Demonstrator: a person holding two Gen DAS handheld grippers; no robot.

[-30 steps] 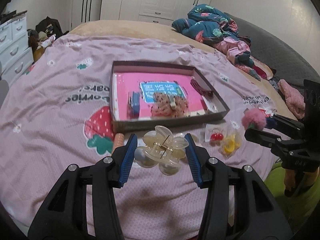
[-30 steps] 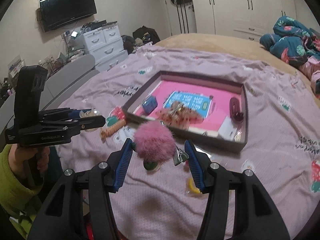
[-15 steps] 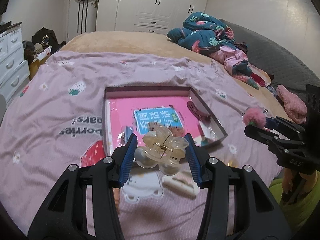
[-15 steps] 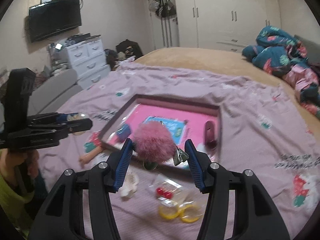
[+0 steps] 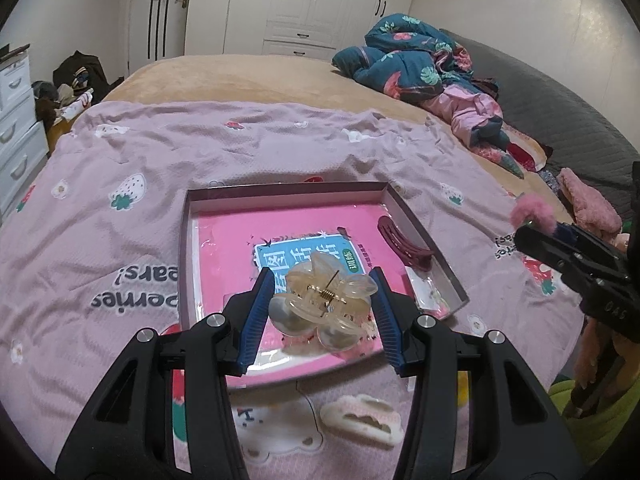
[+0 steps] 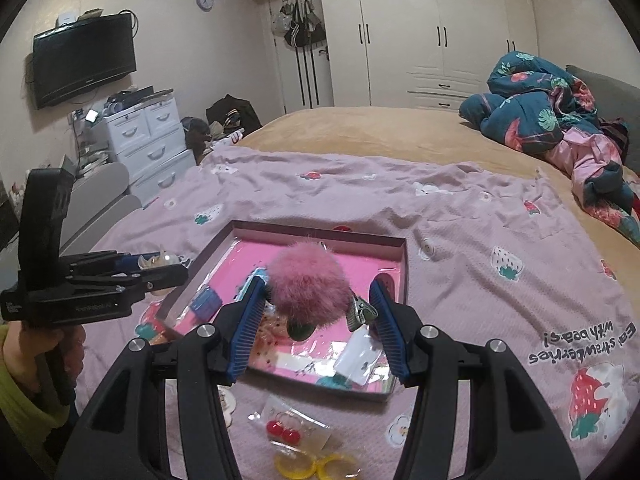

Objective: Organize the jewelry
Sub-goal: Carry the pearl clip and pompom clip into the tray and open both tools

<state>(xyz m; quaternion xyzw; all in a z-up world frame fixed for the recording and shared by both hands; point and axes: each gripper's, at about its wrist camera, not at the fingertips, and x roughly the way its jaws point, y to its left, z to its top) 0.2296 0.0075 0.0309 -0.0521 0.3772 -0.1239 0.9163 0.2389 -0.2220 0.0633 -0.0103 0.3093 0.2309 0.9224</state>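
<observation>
Left claw (image 5: 322,308): clamped on a clear hair clip (image 5: 322,302), held over the tray (image 5: 424,232).
Right claw (image 6: 316,312): clamped on a pink pompom clip (image 6: 308,284), above the tray.
Done: several pieces already lie in the tray.
Left: cherry earrings (image 6: 282,432), yellow rings (image 6: 316,464) and white clip (image 5: 362,424) lie on the bed below the claws.

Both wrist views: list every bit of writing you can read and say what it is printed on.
"Eat strawberries with bea.s!" reads upside down on the pink bedsheet.
"berries" over "ears!", also upside down, on the same sheet in the left view.
Large white Chinese characters on the blue label inside the box; I cannot make them out.
Small white lettering on the left gripper body is too blurred.
</observation>
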